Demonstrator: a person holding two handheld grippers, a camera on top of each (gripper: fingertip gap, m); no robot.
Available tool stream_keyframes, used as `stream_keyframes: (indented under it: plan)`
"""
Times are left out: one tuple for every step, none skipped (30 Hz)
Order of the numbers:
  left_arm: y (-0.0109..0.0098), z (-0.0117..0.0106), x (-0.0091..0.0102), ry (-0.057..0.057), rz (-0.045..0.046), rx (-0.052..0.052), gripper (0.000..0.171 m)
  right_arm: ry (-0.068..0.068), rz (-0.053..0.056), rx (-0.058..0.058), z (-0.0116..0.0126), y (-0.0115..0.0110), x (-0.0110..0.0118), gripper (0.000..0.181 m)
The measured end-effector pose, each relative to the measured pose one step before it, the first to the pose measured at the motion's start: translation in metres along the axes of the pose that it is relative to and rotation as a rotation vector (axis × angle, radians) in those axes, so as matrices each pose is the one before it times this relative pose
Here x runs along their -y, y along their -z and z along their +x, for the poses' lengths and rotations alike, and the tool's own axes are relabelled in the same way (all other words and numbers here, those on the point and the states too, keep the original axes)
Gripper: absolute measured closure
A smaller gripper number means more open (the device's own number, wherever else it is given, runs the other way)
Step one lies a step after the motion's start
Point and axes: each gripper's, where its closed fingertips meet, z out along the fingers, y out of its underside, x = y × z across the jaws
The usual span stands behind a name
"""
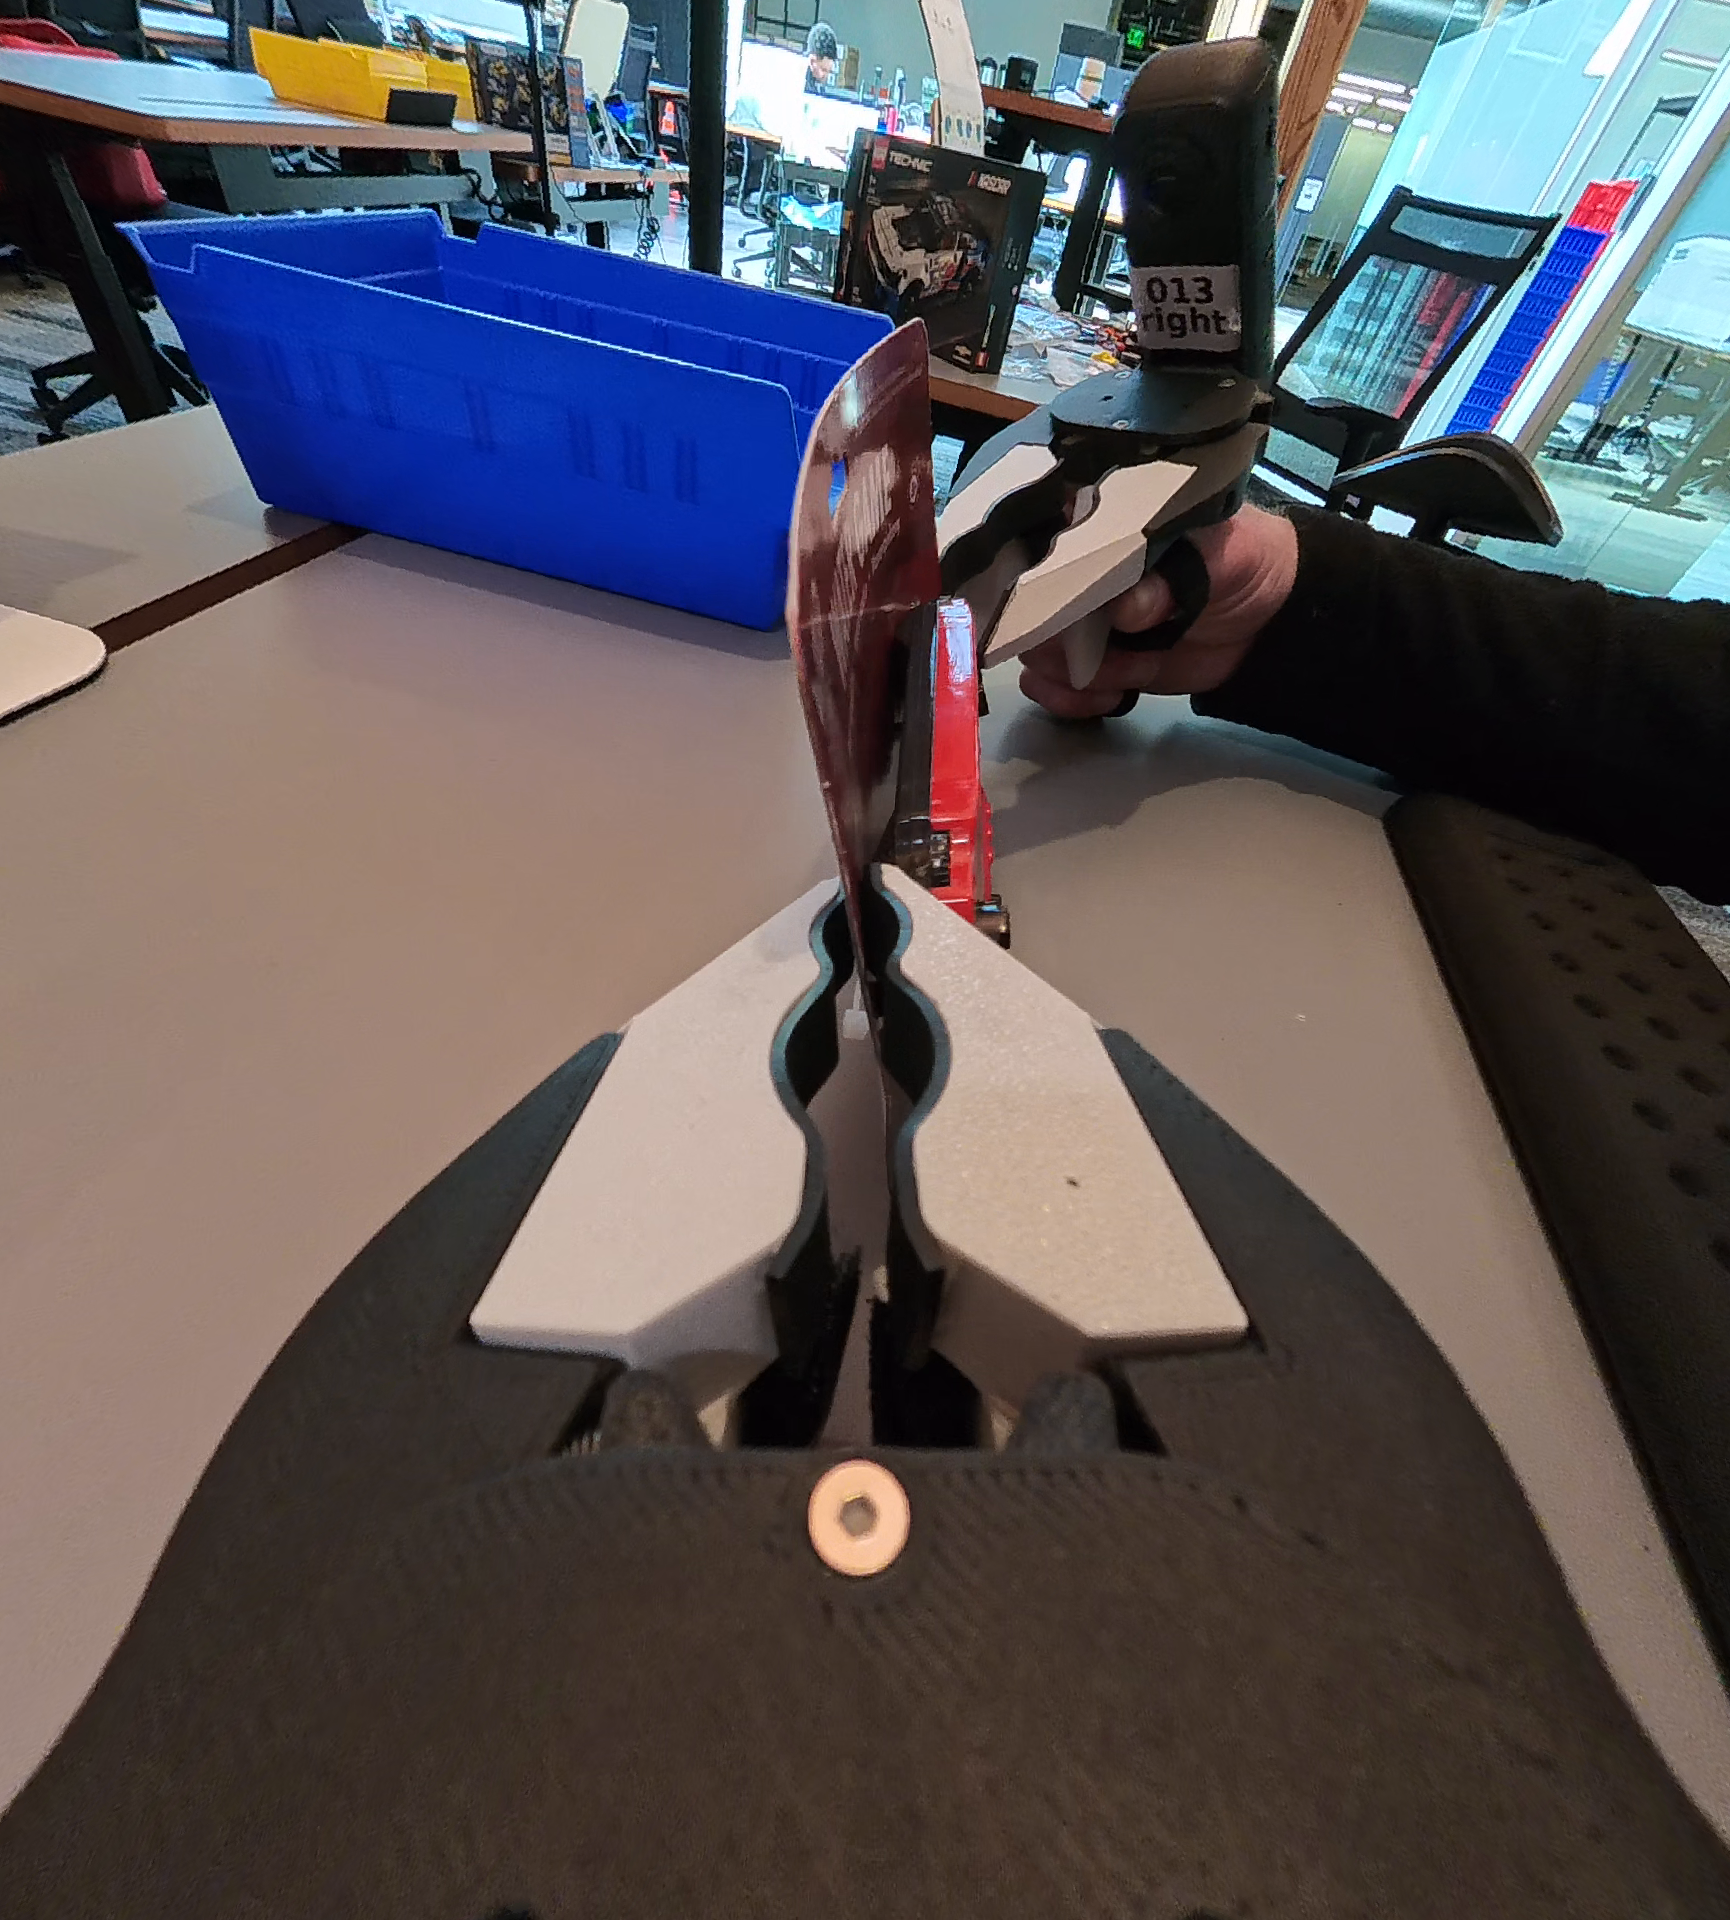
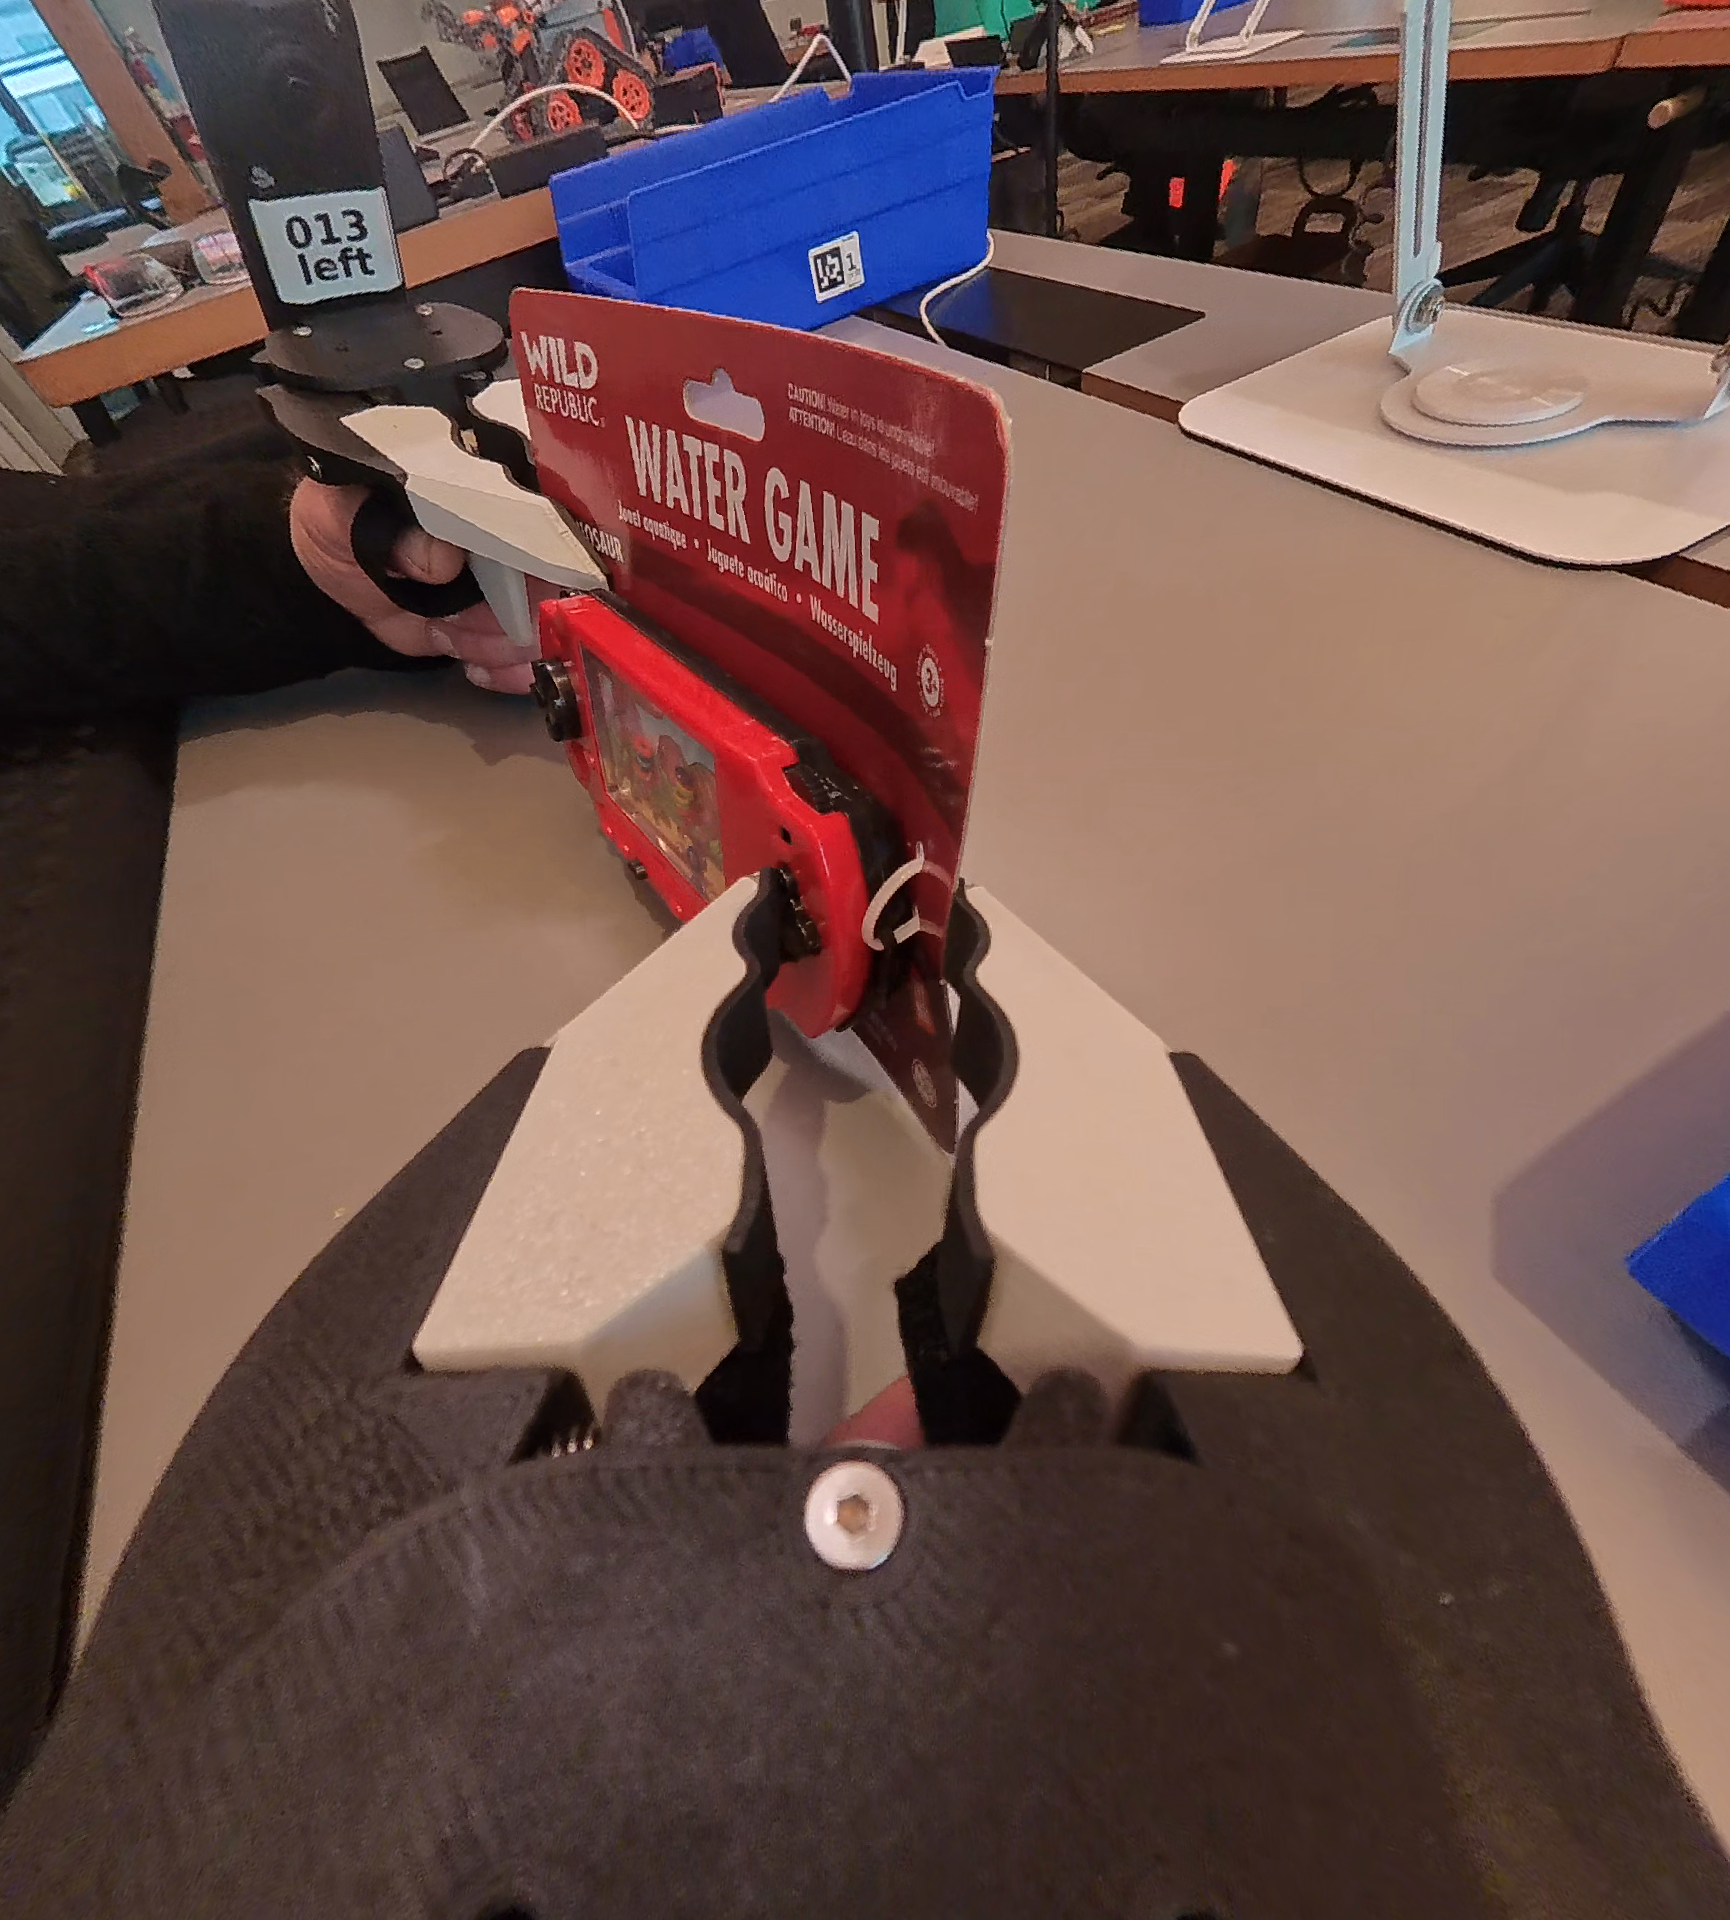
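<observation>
We're on the grey worktop point(image 1: 341, 852), with the blue bin point(image 1: 487, 416) standing well behind the work and a white stand base point(image 2: 1526, 447) off to one side. A black perforated pad point(image 1: 1671, 1195) lines the near edge under the sleeved arm. Between the two tools the carded toy stands upright on edge, just above the worktop; contact underneath can't be confirmed. It consists of a red backing card point(image 2: 788, 499) with a red handheld water game point(image 2: 695, 779) fixed to its face by a white zip tie point(image 2: 897, 914). The left hand-held gripper point(image 1: 866, 894) is pinched on the card's thin end edge, card only between the pads. The right hand-held gripper point(image 2: 856, 904) is clamped across the opposite end, one finger on the game's button side and the other behind the card. Judgement: with a two-ended hold, we should keep both wrists level and move them together so the card doesn't bow or twist. The left pinch is shallow and on cardboard alone, so let the right side carry the load and avoid pulling the ends apart.
</observation>
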Motion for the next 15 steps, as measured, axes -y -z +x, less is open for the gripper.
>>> stream_keyframes:
  plan:
    - [0.00009,-0.00022,-0.00002,0.0004,-0.00006,0.0013,0.171,-0.0005,0.0021,0.0025,-0.00051,0.00044,0.00008,0.152]
    - [0.00010,0.00012,0.00003,-0.0010,0.00077,0.0004,0.171,-0.0050,0.0049,0.0000,-0.00005,0.00038,0.00040,0.149]
    - [-0.00017,0.00002,0.00009,-0.0014,-0.00008,0.0010,0.171,-0.0099,-0.0021,0.0016,-0.00003,0.00027,-0.00057,0.145]
    - [-0.00083,0.00085,0.00004,-0.0017,-0.00029,-0.0019,0.171,0.0026,-0.0131,-0.0026,0.00038,0.00022,-0.00217,0.142]
    - [-0.00078,0.00078,0.00031,-0.0015,0.00037,-0.0005,0.171,0.0107,-0.0071,-0.0039,0.00009,0.00029,-0.00117,0.142]
    - [-0.00023,0.00039,0.00014,-0.0033,-0.00011,0.0005,0.171,0.0049,-0.0008,0.0022,-0.00045,0.00043,-0.00012,0.141]
    - [0.00001,-0.00004,-0.00002,-0.0007,-0.00015,-0.0001,0.171,0.0012,0.0017,0.0021,-0.00014,0.00067,0.00009,0.141]
    - [0.00002,-0.00014,-0.00004,0.0015,0.00021,-0.0003,0.171,0.0030,0.0043,-0.0028,0.00037,0.00076,0.00052,0.141]
    - [0.00003,0.00007,0.00001,-0.0006,0.00028,-0.0003,0.171,0.0037,0.0010,0.0001,-0.00043,0.00041,0.00006,0.141]
    - [-0.00002,0.00005,0.00003,0.0001,0.00022,-0.0003,0.171,0.0026,-0.0008,-0.0006,-0.00025,0.00002,-0.00009,0.141]
    - [-0.00006,-0.00003,0.00004,0.0005,0.00012,-0.0001,0.171,0.0002,-0.0002,0.0003,-0.00013,0.00002,-0.00005,0.141]
    - [0.00000,0.00005,0.00000,0.0003,-0.00003,-0.0002,0.171,-0.0004,0.0002,0.0019,-0.00028,0.00030,0.00004,0.142]
    - [-0.00001,0.00007,0.00002,-0.0001,0.00018,-0.0005,0.171,0.0010,-0.0001,0.0014,-0.00031,0.00021,-0.00011,0.142]
    - [0.00003,0.00019,0.00001,0.0002,0.00027,-0.0007,0.171,0.0010,-0.0004,0.0009,-0.00024,0.00026,-0.00007,0.143]
    - [0.00000,0.00016,0.00001,0.0006,0.00007,-0.0008,0.171,0.0006,-0.0001,0.0010,-0.00027,0.00021,-0.00012,0.143]
